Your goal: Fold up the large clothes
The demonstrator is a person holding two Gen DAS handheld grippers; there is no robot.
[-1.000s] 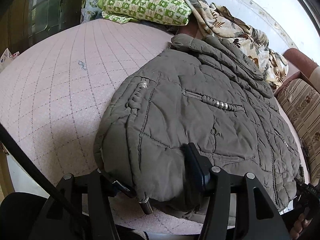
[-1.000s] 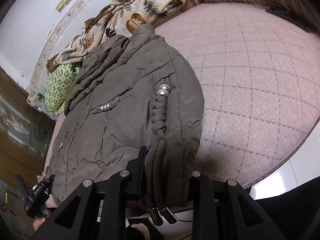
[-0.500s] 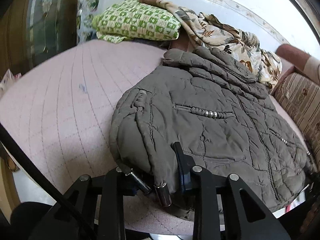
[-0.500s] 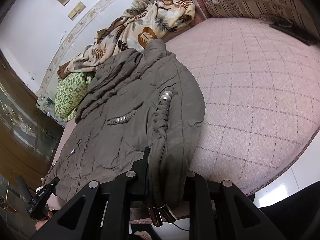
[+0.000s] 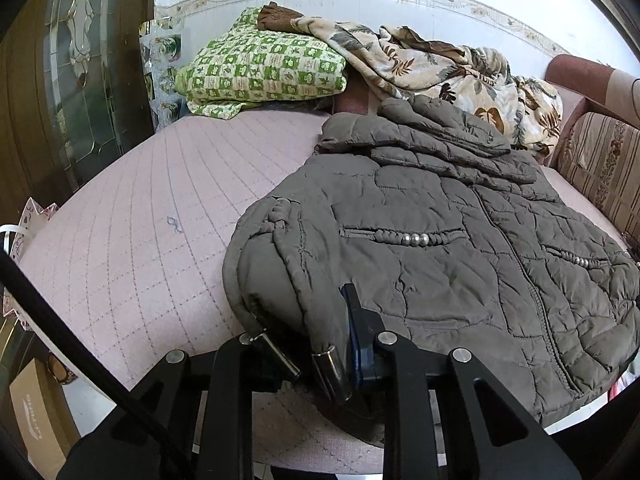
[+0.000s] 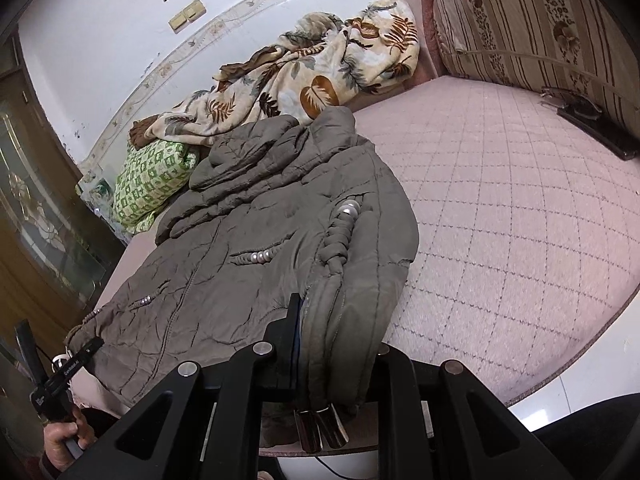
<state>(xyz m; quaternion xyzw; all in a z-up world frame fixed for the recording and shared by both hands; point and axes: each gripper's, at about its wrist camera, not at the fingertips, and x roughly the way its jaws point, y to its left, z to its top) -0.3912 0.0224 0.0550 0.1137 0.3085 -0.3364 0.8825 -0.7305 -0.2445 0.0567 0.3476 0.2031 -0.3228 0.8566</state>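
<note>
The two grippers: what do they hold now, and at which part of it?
Both hold the grey padded jacket at its near hem. The left gripper pinches one corner, the right gripper the other, beside the metal-tipped cords.

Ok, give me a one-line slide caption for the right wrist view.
Right gripper clamped on the near hem of a grey-brown quilted jacket spread on a pink quilted bed, floral blanket behind.

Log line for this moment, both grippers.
left gripper: shut on grey quilted jacket hem, just closed | right gripper: shut on hem | pink bed: jacket flat
</note>
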